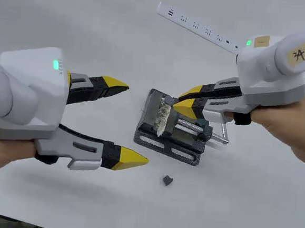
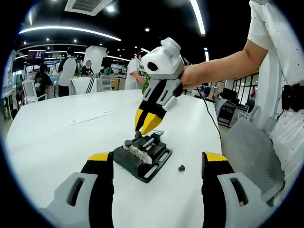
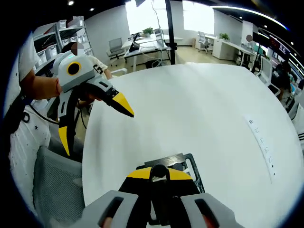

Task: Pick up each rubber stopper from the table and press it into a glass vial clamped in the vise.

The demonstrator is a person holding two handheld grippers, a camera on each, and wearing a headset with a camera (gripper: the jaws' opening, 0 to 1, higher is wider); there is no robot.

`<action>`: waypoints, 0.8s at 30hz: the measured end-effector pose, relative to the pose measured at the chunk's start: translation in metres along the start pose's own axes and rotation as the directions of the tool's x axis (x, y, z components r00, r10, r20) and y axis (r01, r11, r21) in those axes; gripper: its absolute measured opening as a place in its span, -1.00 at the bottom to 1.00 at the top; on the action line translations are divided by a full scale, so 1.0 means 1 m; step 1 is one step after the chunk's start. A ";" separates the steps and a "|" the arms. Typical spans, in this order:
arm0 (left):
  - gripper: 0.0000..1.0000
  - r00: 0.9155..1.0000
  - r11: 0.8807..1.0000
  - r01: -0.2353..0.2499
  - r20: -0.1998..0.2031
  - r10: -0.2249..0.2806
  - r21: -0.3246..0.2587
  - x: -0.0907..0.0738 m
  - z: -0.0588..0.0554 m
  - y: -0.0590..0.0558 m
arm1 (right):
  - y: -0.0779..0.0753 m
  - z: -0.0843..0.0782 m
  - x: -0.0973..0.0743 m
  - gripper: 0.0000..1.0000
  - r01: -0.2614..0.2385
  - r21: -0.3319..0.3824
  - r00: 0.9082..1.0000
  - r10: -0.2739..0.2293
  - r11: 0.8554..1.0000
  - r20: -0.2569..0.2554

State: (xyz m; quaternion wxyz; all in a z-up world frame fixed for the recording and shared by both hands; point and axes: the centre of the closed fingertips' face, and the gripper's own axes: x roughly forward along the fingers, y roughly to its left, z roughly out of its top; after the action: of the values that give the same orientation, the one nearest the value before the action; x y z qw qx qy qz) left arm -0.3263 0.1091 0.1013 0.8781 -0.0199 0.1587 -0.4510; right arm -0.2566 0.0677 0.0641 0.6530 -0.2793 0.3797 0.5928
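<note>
Head view: the right gripper (image 1: 186,100) has its jaws drawn nearly together. Their tips hang just over the pale row of vials (image 1: 163,117) clamped in the vise (image 1: 163,145), and the row runs crosswise to those jaws. The left gripper (image 1: 126,120) has its jaws wide apart. A loose stopper (image 1: 168,180) lies on the table (image 1: 95,30) just past its lower tip, nearer this gripper than the other

Left gripper view: the vise (image 2: 142,161) sits straight ahead between the spread jaws, with the loose stopper (image 2: 181,167) ahead toward the right-hand jaw, clear of the vise

Right gripper view: the jaws clamp a small dark round thing, likely the held stopper (image 3: 159,172), directly above the vise (image 3: 189,164). The press looks like a short push along the jaws; which vial mouth lies under it I cannot tell
</note>
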 end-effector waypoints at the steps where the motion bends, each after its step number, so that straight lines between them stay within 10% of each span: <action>1: 0.52 1.000 1.000 0.000 -0.001 0.000 0.003 0.000 -0.001 0.000 | 0.000 -0.001 0.002 -0.90 0.002 -0.006 1.000 -0.002 1.000 -0.007; 24: 0.64 1.000 1.000 0.015 0.028 -0.015 -0.004 -0.001 -0.005 0.000 | -0.009 -0.018 0.030 -0.90 0.007 -0.079 0.989 -0.018 0.997 -0.144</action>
State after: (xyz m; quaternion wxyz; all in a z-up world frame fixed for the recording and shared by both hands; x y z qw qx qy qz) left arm -0.3285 0.1099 0.0972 0.8767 -0.0293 0.1474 -0.4570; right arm -0.2504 0.0690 0.0289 0.6160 -0.3494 0.4008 0.5813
